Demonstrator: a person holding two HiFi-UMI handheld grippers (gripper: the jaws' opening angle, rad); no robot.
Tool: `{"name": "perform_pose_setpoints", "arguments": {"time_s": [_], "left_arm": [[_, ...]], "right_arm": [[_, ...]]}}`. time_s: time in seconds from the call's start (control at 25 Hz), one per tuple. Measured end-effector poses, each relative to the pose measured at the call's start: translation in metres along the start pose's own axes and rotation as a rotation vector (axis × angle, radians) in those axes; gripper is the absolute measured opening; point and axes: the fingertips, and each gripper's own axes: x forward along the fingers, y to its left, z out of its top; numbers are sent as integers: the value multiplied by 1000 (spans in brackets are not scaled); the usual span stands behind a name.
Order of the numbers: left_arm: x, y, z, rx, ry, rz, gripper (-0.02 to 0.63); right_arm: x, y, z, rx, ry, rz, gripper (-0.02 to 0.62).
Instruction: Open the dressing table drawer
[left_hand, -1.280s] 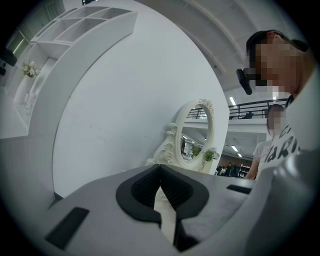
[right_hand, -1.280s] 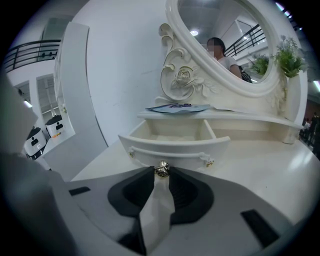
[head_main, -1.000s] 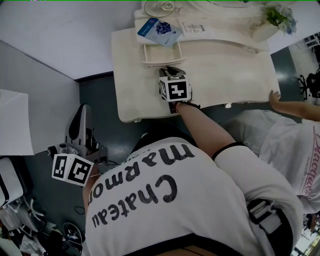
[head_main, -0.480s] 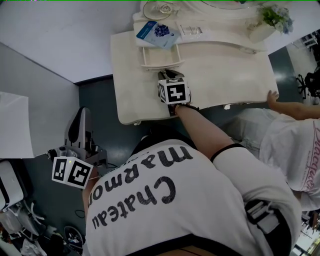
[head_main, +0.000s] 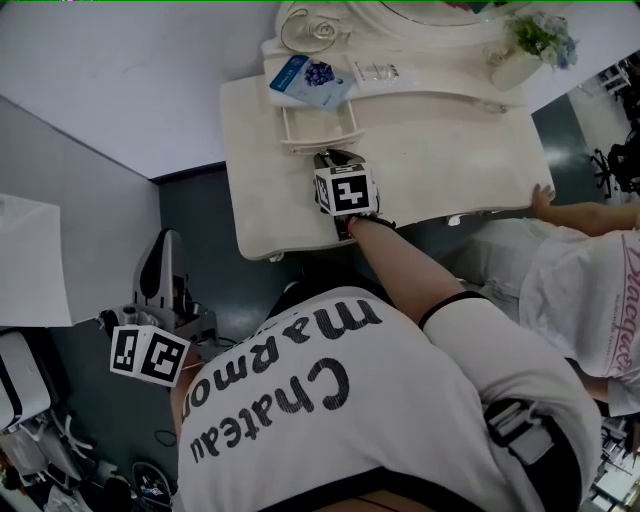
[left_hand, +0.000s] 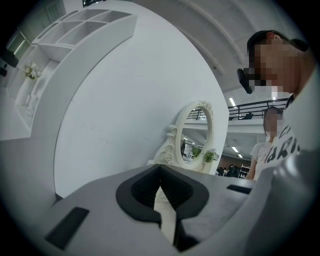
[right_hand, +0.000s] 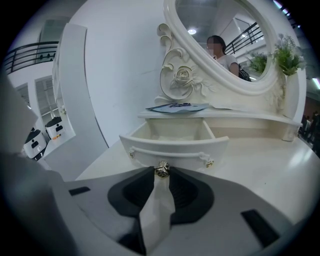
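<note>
On the cream dressing table (head_main: 450, 150), below the oval mirror (right_hand: 225, 30), the small drawer (right_hand: 175, 147) stands pulled out toward the person. Right gripper (right_hand: 161, 173) angles down at the drawer front, jaws clamped on its metal knob (right_hand: 161, 169). Left gripper (left_hand: 160, 167) is held well clear of the table, jaw tips together, gripping nothing.

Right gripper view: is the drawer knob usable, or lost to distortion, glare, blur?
Right gripper view: heavy fisheye with black corners, drawer front bowed, but the knob gripped in the right gripper is sharp, light soft, no glare. Head view: dressing table bright and pale, low contrast; floor dark.
</note>
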Motion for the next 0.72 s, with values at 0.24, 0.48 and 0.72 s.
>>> {"name": "perform_pose_setpoints", "arguments": {"time_s": [0.24,0.48,0.72], "left_arm": [[0,1,0,1,1,4,23],[-3,1,3,5,1,5,23],[-7,3,4,12,-8,8,23]], "right_arm": [[1,-1,2,-8,-3,-3,103],[1,0,3,12,6,6,103],[3,-3,6,108,-1,35,104]]}}
